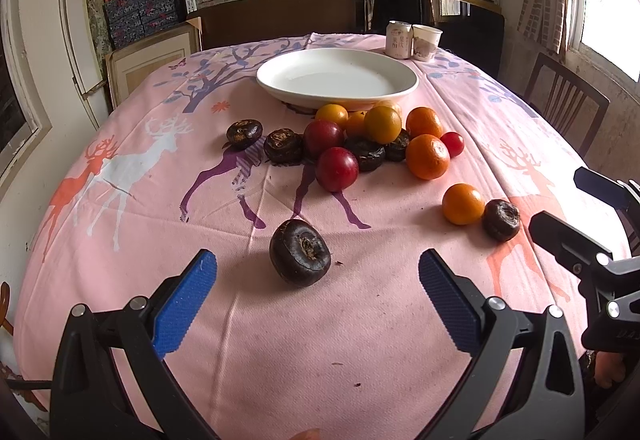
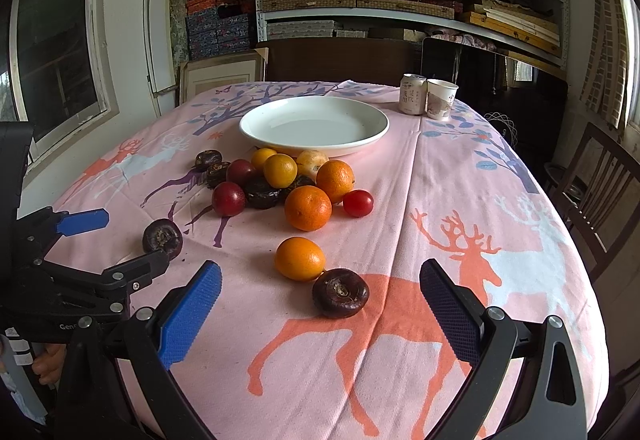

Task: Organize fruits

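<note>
I can't read the can's [image 2: 413,94] label beyond my tongs. Dark fruits [image 1: 370,152] in the pile sit half buried under others. My hand [image 2: 47,363] is cut off at the edge.

A pink tablecloth [image 2: 400,176] is showing orange, white and purple deer with blue-purple trees. The plate [image 2: 256,132] is looking plain white. Oranges [image 2: 308,208] are glowing orange, plums [image 2: 228,198] dark red, water chestnuts [image 2: 340,293] blackish brown. Both grippers' pads [image 1: 182,304] are showing blue, textured.
</note>
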Demonstrator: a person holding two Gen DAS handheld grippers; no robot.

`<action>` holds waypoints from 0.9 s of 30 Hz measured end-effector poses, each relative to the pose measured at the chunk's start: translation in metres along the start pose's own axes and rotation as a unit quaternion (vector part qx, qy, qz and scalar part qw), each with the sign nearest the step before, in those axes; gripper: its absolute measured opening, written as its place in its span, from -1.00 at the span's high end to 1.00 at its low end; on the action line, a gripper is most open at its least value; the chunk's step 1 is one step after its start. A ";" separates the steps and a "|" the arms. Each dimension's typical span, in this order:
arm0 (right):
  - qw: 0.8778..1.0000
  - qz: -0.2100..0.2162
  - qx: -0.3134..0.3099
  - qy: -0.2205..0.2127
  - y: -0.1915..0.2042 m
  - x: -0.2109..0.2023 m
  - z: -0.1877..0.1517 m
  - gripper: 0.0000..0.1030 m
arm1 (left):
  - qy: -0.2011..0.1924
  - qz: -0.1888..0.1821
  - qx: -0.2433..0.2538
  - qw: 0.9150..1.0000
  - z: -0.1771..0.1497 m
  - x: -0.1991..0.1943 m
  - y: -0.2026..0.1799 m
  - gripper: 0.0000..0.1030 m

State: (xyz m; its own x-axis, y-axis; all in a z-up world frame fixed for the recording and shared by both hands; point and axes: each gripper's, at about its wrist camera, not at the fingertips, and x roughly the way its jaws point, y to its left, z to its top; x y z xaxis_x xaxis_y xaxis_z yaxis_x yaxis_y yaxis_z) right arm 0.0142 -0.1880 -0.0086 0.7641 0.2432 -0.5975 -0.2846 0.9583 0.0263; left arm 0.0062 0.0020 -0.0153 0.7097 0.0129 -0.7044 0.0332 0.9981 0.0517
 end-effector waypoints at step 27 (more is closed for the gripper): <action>1.000 0.002 -0.001 0.003 0.006 0.001 -0.002 -0.93 | 0.015 0.000 0.002 1.000 -0.003 0.007 -0.002 -0.92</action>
State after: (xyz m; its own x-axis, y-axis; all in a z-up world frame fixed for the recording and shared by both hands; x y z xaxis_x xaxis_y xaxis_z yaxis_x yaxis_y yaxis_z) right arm 0.0120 -0.1825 -0.0110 0.7590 0.2459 -0.6028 -0.2889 0.9570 0.0266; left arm 0.0085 0.0002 -0.0226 0.6889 0.0154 -0.7247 0.0356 0.9978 0.0550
